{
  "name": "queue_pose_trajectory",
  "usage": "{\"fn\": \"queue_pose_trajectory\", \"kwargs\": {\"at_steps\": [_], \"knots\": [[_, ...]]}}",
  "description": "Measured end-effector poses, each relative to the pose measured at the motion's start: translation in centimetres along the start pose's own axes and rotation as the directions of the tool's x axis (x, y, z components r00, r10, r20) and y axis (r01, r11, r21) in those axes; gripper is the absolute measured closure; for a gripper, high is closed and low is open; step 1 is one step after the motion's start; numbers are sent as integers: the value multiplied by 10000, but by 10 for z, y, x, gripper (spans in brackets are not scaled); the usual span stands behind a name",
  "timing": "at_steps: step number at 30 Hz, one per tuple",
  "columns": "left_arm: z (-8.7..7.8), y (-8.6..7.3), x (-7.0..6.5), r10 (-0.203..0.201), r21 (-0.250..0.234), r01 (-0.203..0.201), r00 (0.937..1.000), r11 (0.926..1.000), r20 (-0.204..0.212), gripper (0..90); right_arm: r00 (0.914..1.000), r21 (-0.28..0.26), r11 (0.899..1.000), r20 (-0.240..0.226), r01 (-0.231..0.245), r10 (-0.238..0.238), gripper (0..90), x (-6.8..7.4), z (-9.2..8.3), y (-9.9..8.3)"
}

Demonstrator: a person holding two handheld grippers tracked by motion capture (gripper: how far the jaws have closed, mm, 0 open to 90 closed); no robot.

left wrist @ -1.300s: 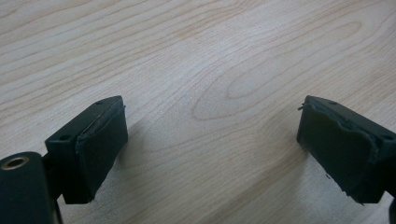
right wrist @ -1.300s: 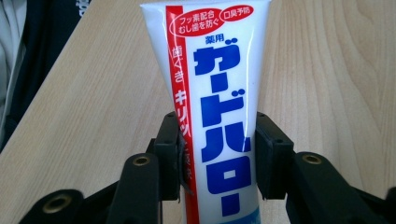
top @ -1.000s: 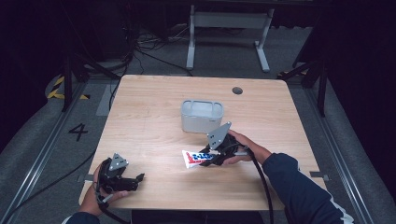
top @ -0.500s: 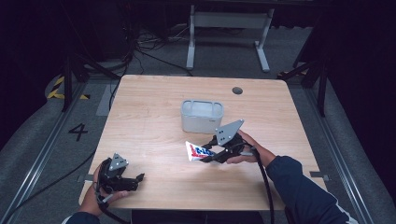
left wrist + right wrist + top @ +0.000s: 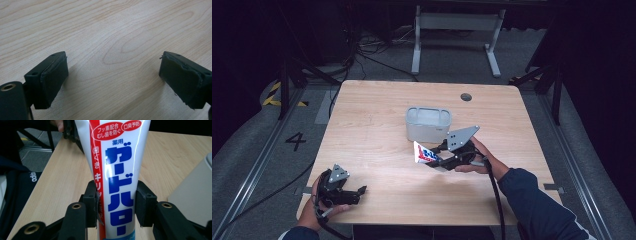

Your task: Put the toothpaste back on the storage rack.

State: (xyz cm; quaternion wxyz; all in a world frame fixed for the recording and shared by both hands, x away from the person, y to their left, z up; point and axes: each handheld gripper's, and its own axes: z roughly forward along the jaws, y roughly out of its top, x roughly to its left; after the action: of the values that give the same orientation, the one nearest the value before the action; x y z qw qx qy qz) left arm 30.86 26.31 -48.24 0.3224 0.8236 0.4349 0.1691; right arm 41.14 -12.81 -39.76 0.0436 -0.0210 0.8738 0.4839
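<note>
Table evenly lit from above; surroundings dark; soft shadows beside jaws; toothpaste tube glossy, slightly blurred.

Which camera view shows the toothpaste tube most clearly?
The right gripper view: the toothpaste tube is close up, its printed label readable, clamped between the black jaws. The high view shows it small, near the grey container. The left gripper view offers wood table.

The right tool clamps a white toothpaste tube between its two black jaws, the tube's blue and red Japanese lettering facing the camera. Behind it lies the pale wooden counter, with a grey container at the right edge.
</note>
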Motion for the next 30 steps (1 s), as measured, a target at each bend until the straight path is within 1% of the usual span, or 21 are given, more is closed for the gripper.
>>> {"fn": "queue_pose_trajectory", "kwargs": {"at_steps": [3, 5, 6, 8, 10, 11, 12, 13, 14, 16, 17, 19, 21, 23, 27, 30], "knots": [[0, 0, 0, -1, 4, 1, 10000, 10000, -3, 92, 9995, -118, 9998, 274, -155, 158, 611, -1, -1, 2], [0, 0, 0, -5, 3, 5, 10000, 10000, 0, 92, 9988, -252, 9996, 462, -160, 172, 613, 0, -3, 4], [0, 0, 0, -5, 3, 5, 10000, 10000, 0, 92, 9988, -252, 9996, 462, -160, 172, 613, 0, -3, 4], [0, 0, 0, -57, -11, 57, 10000, 10000, 6, 92, 9971, -475, 9986, 715, -222, 256, 615, -1, -5, 7], [1, 1, 0, -45, 9, 45, 10000, 10000, 14, 91, 9957, -617, 9977, 871, -268, 322, 615, -1, -8, 8], [1, 1, 0, -45, 9, 45, 10000, 10000, 14, 91, 9957, -617, 9977, 871, -268, 322, 615, -1, -8, 8], [0, 1, 0, 61, 56, -61, 10000, 10000, 37, 91, 9951, -673, 9973, 918, -302, 364, 615, -1, -9, 9], [1, 1, 1, 73, 74, -73, 10000, 9999, 44, 92, 9939, -738, 9967, 1026, -337, 412, 615, -2, -10, 9], [1, 2, 0, 39, 40, -39, 10000, 10000, 58, 92, 9931, -790, 9961, 1079, -385, 469, 614, -2, -12, 10], [2, 3, 1, 100, 75, -100, 9999, 9999, 94, 92, 9918, -837, 9954, 1148, -467, 562, 614, -3, -14, 10], [2, 3, 1, 63, 94, -64, 9999, 9999, 124, 92, 9907, -807, 9957, 1247, -452, 551, 614, -3, -15, 11], [2, 4, 1, 132, 131, -133, 9998, 9998, 130, 92, 9883, -751, 9962, 1429, -430, 535, 613, -3, -18, 12], [3, 5, 2, 184, 132, -186, 9997, 9997, 143, 92, 9843, -897, 9947, 1644, -505, 648, 614, -4, -21, 13], [3, 4, 2, 197, 97, -198, 9997, 9998, 119, 92, 9811, -978, 9940, 1819, -480, 653, 615, -5, -24, 14], [3, 4, 3, 268, 66, -269, 9996, 9996, 115, 92, 9746, -1157, 9916, 2089, -574, 808, 615, -8, -27, 17], [3, 4, 2, 247, 63, -248, 9996, 9997, 151, 92, 9696, -1272, 9897, 2260, -662, 939, 615, -11, -27, 20]]}}
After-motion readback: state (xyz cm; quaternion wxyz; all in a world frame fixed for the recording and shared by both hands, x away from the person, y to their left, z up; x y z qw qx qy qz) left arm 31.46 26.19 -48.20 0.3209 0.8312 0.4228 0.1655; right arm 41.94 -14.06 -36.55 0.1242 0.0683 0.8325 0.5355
